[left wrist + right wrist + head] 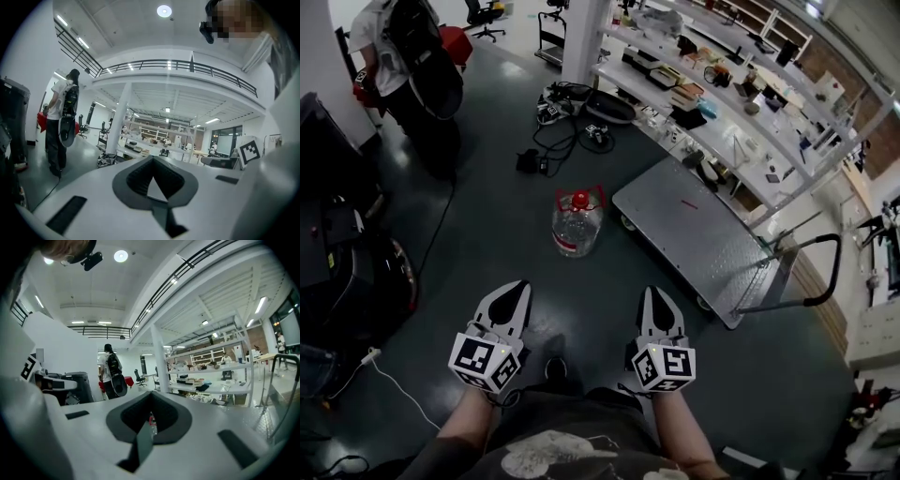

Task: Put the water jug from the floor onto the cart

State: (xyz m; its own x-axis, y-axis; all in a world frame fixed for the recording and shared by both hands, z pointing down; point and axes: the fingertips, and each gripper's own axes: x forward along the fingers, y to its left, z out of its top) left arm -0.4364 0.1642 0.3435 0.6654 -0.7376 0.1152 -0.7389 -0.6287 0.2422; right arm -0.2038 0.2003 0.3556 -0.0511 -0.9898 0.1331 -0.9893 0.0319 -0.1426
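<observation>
**Jug on the floor, both claws closed and empty**

The water jug (577,223) stands upright on the dark floor, just left of the cart (703,234). Cables (546,141) lie on the floor beyond it. A person (405,66) stands at the far left, head cut off by the frame. The jug is clear and red-capped, but how full it is cannot be made out. The left gripper (519,286) and right gripper (655,292) hover well short of the jug — jaws pressed together, holding nothing.

Water jug (151,421) mostly hidden behind right gripper (151,394); bystander (380,56) head cut off by top edge.
</observation>
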